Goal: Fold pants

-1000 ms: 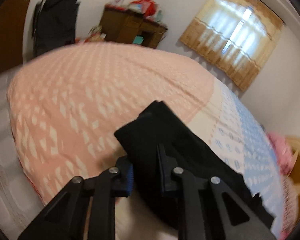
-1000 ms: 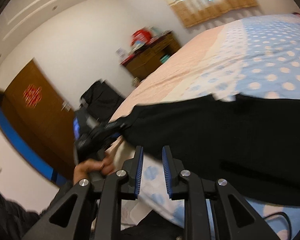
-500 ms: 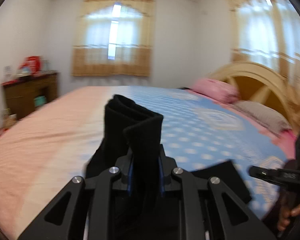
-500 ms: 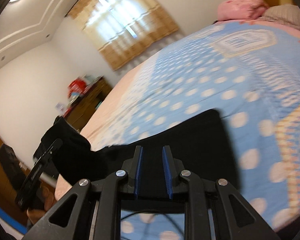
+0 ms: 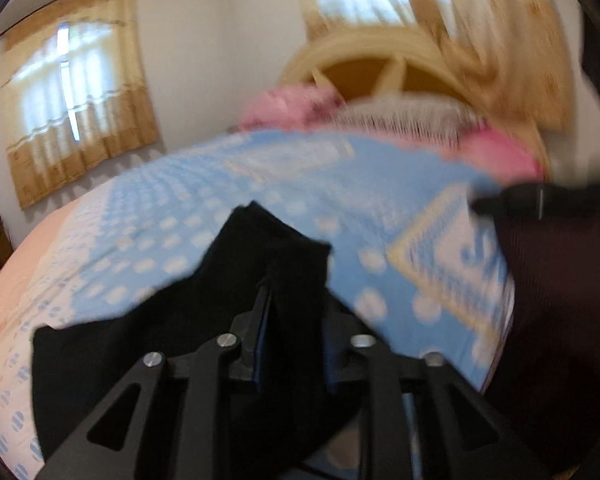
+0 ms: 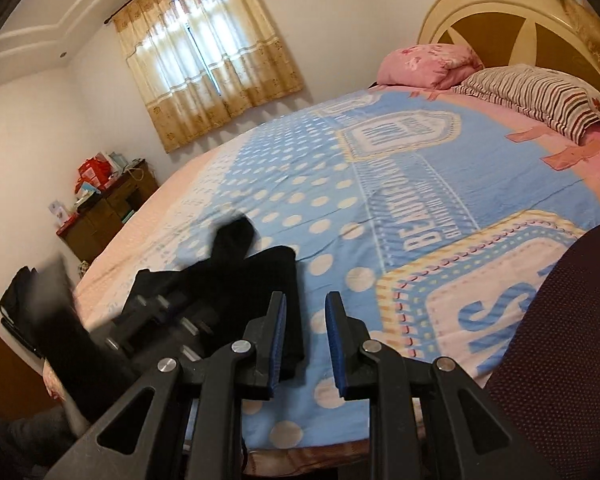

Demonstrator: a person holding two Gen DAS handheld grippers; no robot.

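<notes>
I am looking at a big bed (image 6: 480,184) with a blue sheet that has white dots. It fills most of both views, and its pillows are up at 1 o'clock. The black pants (image 5: 140,352) lie on the near part of the bed. In the left view they spread from the middle out to 8 o'clock. They look flat and wide there, with a thick folded bunch standing up in the middle. My left gripper (image 5: 296,320) points down at the bed on a slant. Its jaws have just been opening a little, but that folded bunch sits between them, fills the gap and touches both pads, so it is held. This view is blurry. In the right view I can see the left gripper (image 6: 168,320) at 9 o'clock, with a bit of the pants (image 6: 236,236) poking up past it. My right gripper (image 6: 306,304) slants down too. Its blue pads are apart with nothing between them, only sheet below. The edge of the pants is just beside its left finger.
</notes>
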